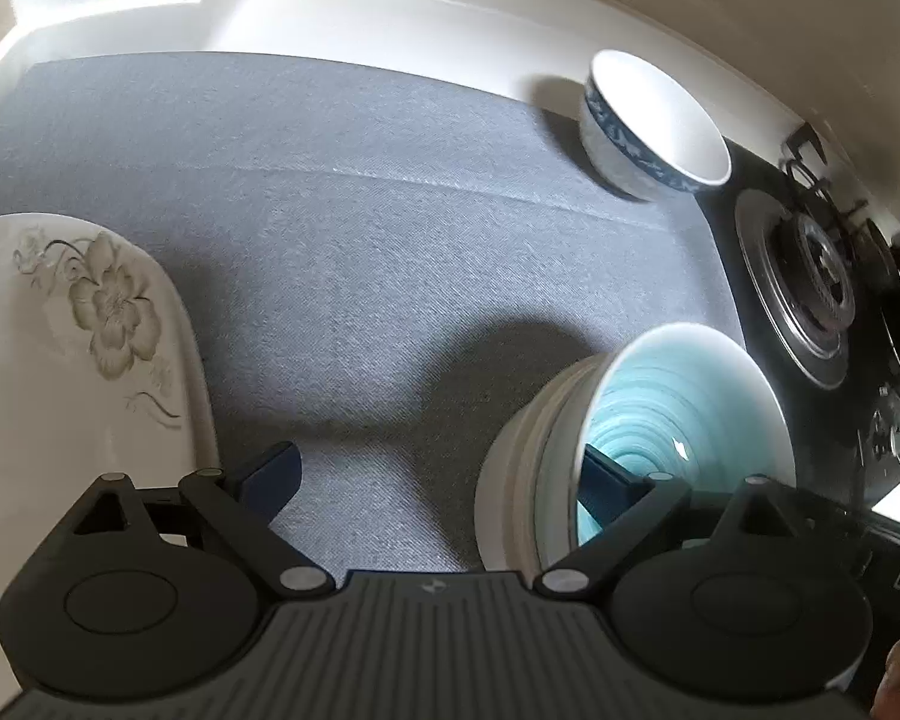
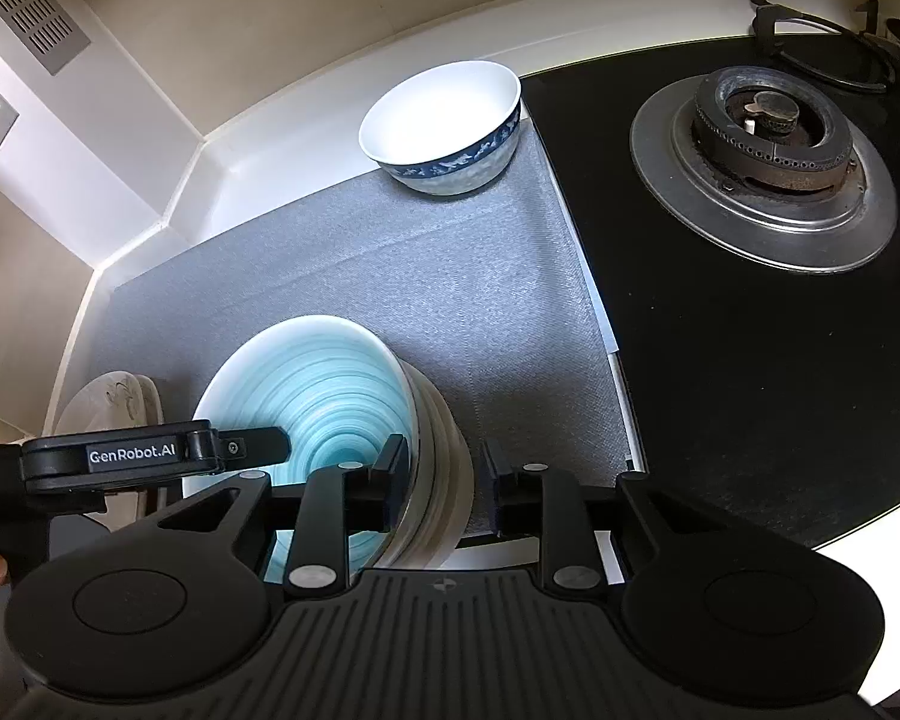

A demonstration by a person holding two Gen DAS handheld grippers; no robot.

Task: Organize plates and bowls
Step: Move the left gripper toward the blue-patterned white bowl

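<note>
The teal bowl (image 2: 312, 396) is sitting on the grey mat (image 2: 450, 276), near its front edge. The right gripper (image 2: 444, 486) is straddling the bowl's right wall, one finger (image 2: 390, 480) inside and one outside with a gap showing, so no pinch is evident. The left gripper (image 1: 444, 474) is spread wide, with one finger (image 1: 606, 480) hanging inside the bowl and the other over bare mat.

The right hand is nearer the rim. The blue-rimmed bowl (image 2: 450, 126) is standing well apart at the back by the stove (image 2: 762, 138), the floral plate (image 1: 78, 348) at the left, and open mat lies between.
</note>
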